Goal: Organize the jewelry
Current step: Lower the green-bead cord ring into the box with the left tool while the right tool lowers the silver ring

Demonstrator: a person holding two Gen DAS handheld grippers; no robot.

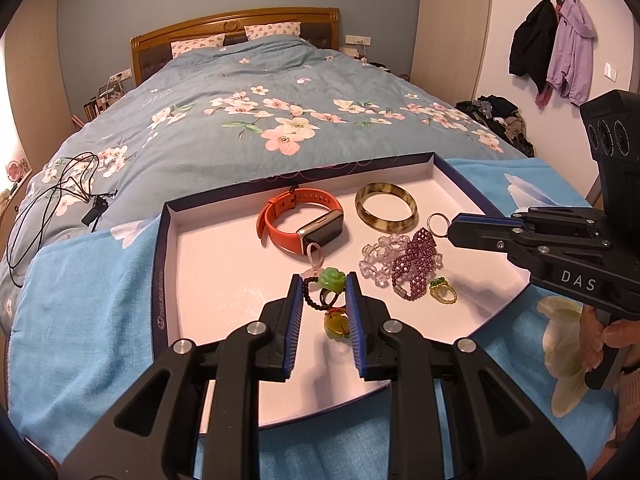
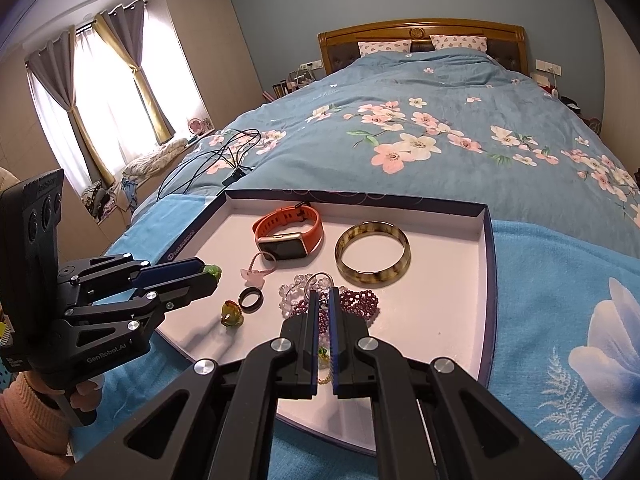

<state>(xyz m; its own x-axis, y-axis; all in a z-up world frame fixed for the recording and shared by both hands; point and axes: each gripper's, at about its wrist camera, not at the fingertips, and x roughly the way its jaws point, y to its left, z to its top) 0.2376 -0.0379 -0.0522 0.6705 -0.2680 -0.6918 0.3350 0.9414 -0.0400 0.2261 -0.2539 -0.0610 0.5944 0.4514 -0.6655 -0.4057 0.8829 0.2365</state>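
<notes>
Pinched green flower charm [image 1: 333,279] in left gripper [image 1: 322,280]; nipped key ring [image 1: 438,224] in pressed-together right gripper [image 2: 323,298]. Best lifted slowly, clear of purple bead bracelet [image 1: 416,262].

Left wrist view: looks forward and down along its own fingers, close over the box lid [image 1: 168,240], bed [image 1: 240,92] beyond.
Right wrist view: same downward slant, close over the lid's near edge, from the other side.
Shared by the 2 views: lid, bed, headboard [image 2: 420,32]; each sees the other gripper.
</notes>
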